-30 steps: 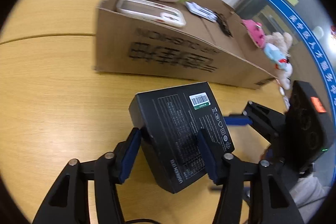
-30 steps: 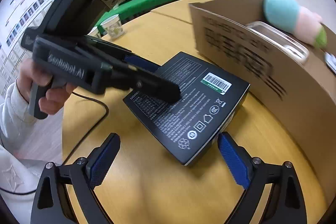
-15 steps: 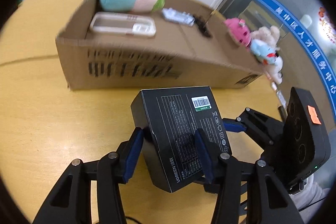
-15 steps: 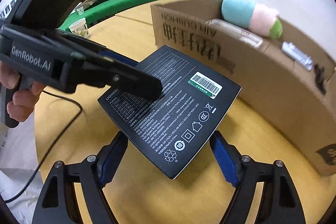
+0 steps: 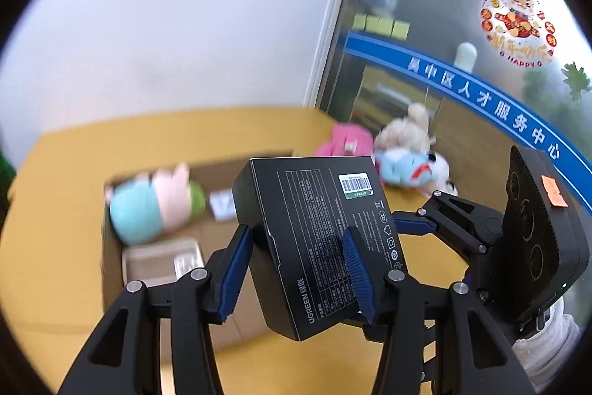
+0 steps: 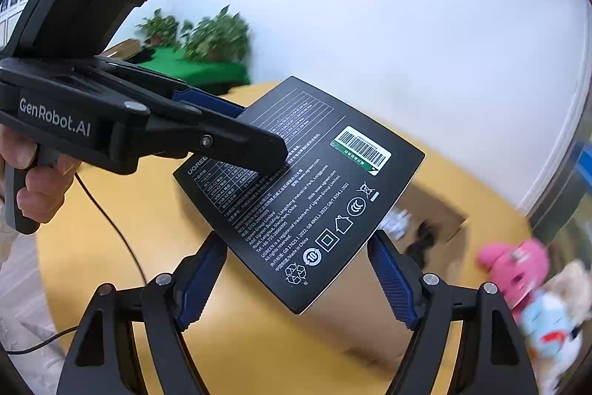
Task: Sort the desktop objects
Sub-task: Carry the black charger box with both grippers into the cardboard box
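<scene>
1. The left gripper (image 5: 299, 269) was clamped on the black box (image 5: 318, 236), one blue pad on the box's narrow side and the other pressed flat on its printed face, the jaws about half open

2. The right gripper (image 6: 296, 278) had just been closing; its blue pads (image 6: 392, 284) sat at the two lower edges of the black box (image 6: 303, 187), which lay between them, so it looked to have taken a wide grip, though firm pressure could not be confirmed

3. A second earlier the right jaws stood well apart below the box, clear of it, while the left alone held it low over the table; now both tools had it, and it had come up off the yellow table (image 5: 55, 228) into the air

4. The cardboard carton (image 5: 111, 269), earlier seen from its printed side, now lay below and beyond the box with its open inside showing: a teal and pink plush (image 5: 155, 206) and a clear tray (image 5: 162, 261) already in it

5. Other soft toys (image 5: 403, 150) sat loose on the table past the carton

6. In my judgement the lift was done and the box was placed to go over the carton's wall and down inside, so the next step was likely the carry and release
</scene>
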### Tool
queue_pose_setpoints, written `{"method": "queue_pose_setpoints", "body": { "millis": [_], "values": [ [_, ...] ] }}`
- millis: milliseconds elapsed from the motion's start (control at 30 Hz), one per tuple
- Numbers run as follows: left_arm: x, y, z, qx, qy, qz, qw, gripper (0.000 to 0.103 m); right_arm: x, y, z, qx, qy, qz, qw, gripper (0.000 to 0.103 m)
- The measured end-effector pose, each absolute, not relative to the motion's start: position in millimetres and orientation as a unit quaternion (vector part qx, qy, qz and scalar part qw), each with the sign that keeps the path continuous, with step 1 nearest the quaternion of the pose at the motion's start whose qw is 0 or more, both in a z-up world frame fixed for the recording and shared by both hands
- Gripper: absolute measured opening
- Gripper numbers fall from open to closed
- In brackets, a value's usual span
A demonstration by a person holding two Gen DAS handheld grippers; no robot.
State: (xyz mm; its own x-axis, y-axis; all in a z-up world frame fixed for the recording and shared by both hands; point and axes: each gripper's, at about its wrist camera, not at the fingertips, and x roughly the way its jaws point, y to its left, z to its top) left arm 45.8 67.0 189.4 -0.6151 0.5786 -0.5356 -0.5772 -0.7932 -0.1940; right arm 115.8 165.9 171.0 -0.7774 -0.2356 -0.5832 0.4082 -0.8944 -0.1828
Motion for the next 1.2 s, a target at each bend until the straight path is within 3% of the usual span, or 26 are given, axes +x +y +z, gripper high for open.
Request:
{"method": "queue_pose_setpoints", "body": {
  "millis": [200, 400, 767, 1200],
  "values": [
    [3, 76, 226, -0.273, 0.004, 0.905, 0.327, 0.050, 69, 189, 217, 0.265, 0.167, -0.937, 0.157, 0.078],
    [-65, 78, 211, -0.305, -0.019, 0.895, 0.324, 0.050, 8, 206, 226, 0.288, 0.174, -0.926, 0.169, 0.078],
    [-167, 89, 79, -0.459, -0.073, 0.835, 0.294, 0.050, -105, 232, 105, 0.422, 0.133, -0.871, 0.215, 0.078],
    [-198, 109, -14, -0.568, -0.089, 0.772, 0.270, 0.050, -143, 238, -4, 0.535, 0.085, -0.809, 0.230, 0.078]
  ]
}}
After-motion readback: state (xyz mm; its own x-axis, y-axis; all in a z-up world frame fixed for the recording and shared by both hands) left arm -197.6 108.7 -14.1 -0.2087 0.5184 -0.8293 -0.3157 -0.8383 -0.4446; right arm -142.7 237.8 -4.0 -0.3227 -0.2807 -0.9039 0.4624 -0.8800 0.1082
